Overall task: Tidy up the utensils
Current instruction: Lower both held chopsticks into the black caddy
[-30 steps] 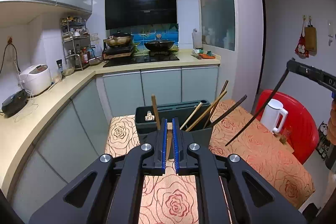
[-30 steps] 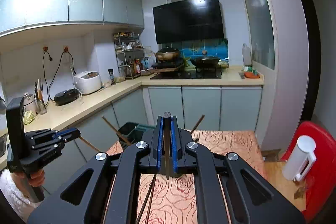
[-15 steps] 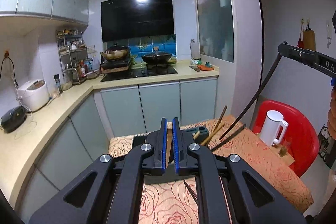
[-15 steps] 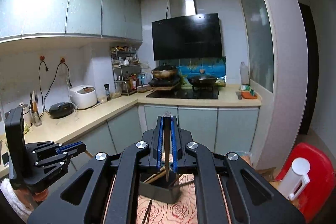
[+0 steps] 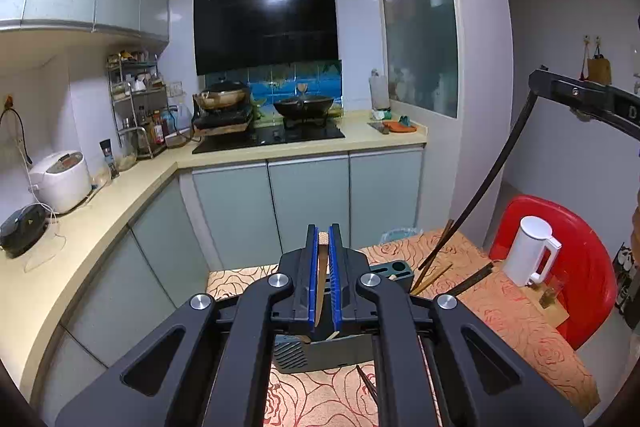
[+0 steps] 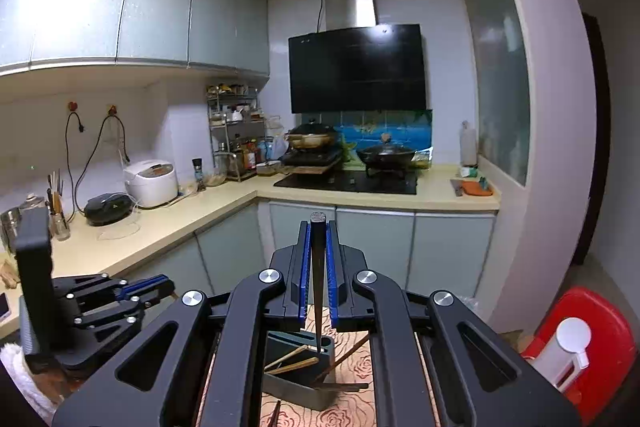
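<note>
Low in the centre of the left wrist view, the left gripper (image 5: 323, 239) has its blue-padded jaws clamped on a light brown wooden chopstick (image 5: 320, 279), which runs down between the pads toward the bottom of the frame. Just behind and below the jaws sits the dark grey plastic utensil holder (image 5: 316, 351) on a table covered with a beige cloth patterned with red roses (image 5: 500, 319). Several more brown and dark chopsticks (image 5: 432, 277) lean out of the holder's far end toward the right. At the right edge of this view the right gripper (image 5: 538, 79) appears in the upper right, with a long black chopstick (image 5: 488, 179) hanging from it down toward the table.

In the right wrist view, the right gripper (image 6: 318, 231) is pressed together on that black chopstick (image 6: 318, 287), which stands nearly upright in the centre of the frame, its lower tip over the utensil holder (image 6: 298, 383) at bottom centre. Wooden chopsticks (image 6: 292, 361) lie slanted in the holder. The left gripper (image 6: 160, 287) shows at lower left.

A white electric kettle (image 5: 534, 251) stands before a red plastic chair (image 5: 576, 267) at the right. Behind, a beige countertop (image 5: 100, 211) carries a white rice cooker (image 5: 60, 181).
</note>
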